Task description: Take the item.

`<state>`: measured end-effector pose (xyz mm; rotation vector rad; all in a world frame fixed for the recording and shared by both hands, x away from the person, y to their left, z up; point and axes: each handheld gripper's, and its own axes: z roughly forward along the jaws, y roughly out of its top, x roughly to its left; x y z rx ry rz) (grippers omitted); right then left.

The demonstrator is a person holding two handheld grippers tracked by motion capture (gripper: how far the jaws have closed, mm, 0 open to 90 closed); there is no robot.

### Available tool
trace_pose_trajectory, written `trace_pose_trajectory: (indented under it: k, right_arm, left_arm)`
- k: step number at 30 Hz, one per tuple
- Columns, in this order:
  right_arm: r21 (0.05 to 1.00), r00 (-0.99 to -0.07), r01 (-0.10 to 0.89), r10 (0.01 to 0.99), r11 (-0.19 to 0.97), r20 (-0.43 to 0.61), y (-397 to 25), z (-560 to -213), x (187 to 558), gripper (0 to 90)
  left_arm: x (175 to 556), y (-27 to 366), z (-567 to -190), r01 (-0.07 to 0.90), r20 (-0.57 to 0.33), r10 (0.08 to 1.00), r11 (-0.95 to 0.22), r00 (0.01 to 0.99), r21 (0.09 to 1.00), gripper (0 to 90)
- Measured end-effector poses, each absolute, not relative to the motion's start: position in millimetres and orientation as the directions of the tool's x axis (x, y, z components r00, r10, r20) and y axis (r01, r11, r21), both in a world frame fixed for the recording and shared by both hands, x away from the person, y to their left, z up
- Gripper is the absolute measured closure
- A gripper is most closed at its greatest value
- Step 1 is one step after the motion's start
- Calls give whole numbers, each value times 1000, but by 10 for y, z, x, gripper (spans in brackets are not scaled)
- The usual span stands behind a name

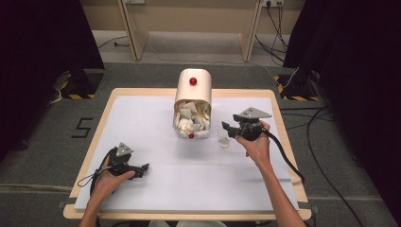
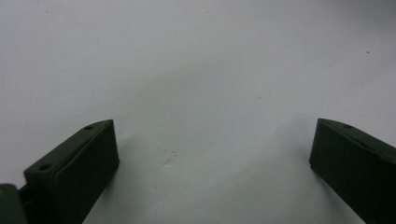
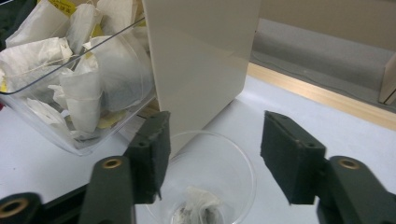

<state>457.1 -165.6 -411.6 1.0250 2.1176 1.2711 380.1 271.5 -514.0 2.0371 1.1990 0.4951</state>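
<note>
A cream dispenser box [image 1: 193, 85] with a red knob [image 1: 193, 81] stands at the table's far middle; its clear drawer [image 1: 191, 124] hangs open, full of white tea bags [image 3: 70, 70]. A small clear cup [image 1: 223, 141] stands to the drawer's right, one tea bag [image 3: 198, 207] lying inside it [image 3: 205, 172]. My right gripper [image 1: 226, 127] hovers open just above the cup, its jaws spread over the rim [image 3: 212, 151], nothing held. My left gripper [image 1: 144, 169] rests open near the front left of the table, its jaws [image 2: 210, 158] wide apart over bare white surface.
The white table top [image 1: 156, 142] has a wooden rim [image 1: 279, 118]. Cables [image 1: 283, 156] trail from both grippers. Beyond the table are wooden legs [image 1: 135, 33], dark curtains and floor cables [image 1: 317, 127].
</note>
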Motion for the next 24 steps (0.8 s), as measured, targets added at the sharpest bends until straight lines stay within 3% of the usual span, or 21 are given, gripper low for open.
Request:
trace_pose_trajectory:
  k: [12,24]
  right_arm:
    - [863,-626,386,780,327,-15,-1704,-4082,4476,224]
    - [845,-617,398,786,357,-42,-1816,-4142,4399,190]
  left_arm:
    - [3801,2715,-5140,596,-27,868,-318,497,738,2]
    - [3801,2716,-5140,596,-27,868,-318,496,737,2]
